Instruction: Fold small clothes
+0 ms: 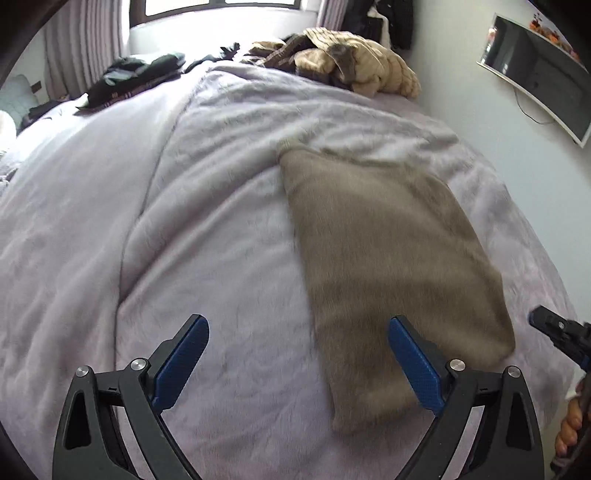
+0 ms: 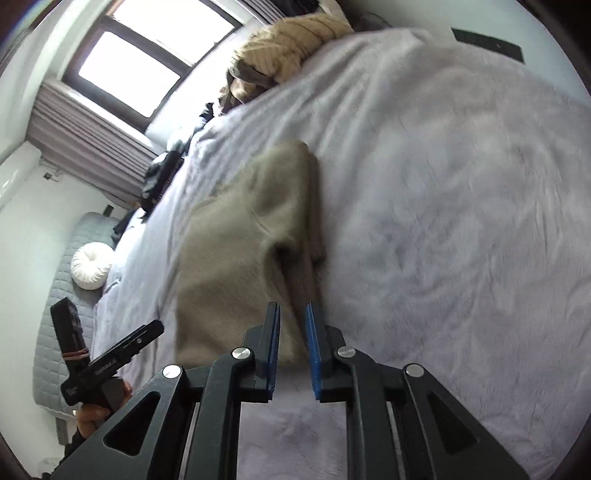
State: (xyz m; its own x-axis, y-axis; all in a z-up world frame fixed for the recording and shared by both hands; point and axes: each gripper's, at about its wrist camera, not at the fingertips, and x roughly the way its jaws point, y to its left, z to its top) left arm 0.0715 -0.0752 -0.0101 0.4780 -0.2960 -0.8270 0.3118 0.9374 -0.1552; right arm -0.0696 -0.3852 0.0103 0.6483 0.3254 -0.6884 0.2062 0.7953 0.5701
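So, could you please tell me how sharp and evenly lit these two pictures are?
Left wrist view: the window is blown out white, the taupe garment is softly smeared, and the bed bulges with fisheye curvature. Right wrist view: the blanket is motion-blurred, while the right tongs stay crisp.

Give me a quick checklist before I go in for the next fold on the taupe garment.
1. Left gripper open and empty: ok, jaws wide, nothing between them.
2. Right gripper released: ok, a narrow gap shows between the pads and no cloth is pinched.
3. Taupe garment lying flat on the blanket: ok in the left wrist view.
4. Edges aligned: not ok, the right wrist view shows a raised crease near the right gripper.
5. Space around the garment: ok, the beige pile and dark clothes lie far off.
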